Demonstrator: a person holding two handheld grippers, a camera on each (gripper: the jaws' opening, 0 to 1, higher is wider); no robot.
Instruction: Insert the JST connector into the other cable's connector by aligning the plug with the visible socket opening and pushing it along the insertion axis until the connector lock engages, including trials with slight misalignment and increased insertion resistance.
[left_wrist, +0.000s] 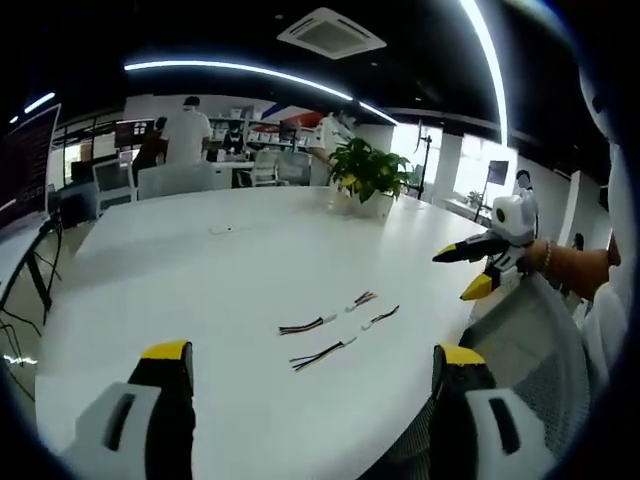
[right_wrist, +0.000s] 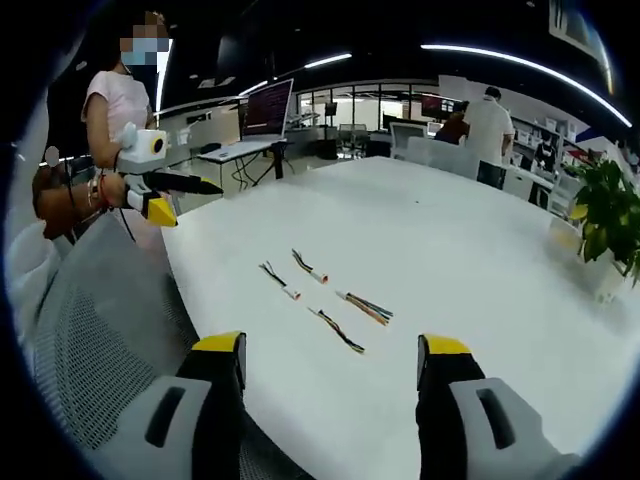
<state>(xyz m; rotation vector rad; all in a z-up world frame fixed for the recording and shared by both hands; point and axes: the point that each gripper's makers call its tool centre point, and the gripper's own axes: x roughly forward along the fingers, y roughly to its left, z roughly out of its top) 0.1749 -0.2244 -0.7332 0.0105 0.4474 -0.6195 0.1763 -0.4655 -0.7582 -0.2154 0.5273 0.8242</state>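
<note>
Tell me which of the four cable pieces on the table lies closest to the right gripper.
The dark-wired cable, lying alone just ahead of the open right gripper. The other three lie farther out on the white table, two showing white connectors.

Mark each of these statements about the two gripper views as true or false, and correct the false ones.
1. Four short cables lie loose on the white table. True.
2. The left gripper is shut on a cable. False: its fingers stand apart and hold nothing.
3. A potted plant stands on the table beyond the cables. True.
4. The right gripper is pushing two connectors together. False: it is open above the table edge, and the cables lie separate.
5. A mesh chair back stands at the near table edge. True.
</note>
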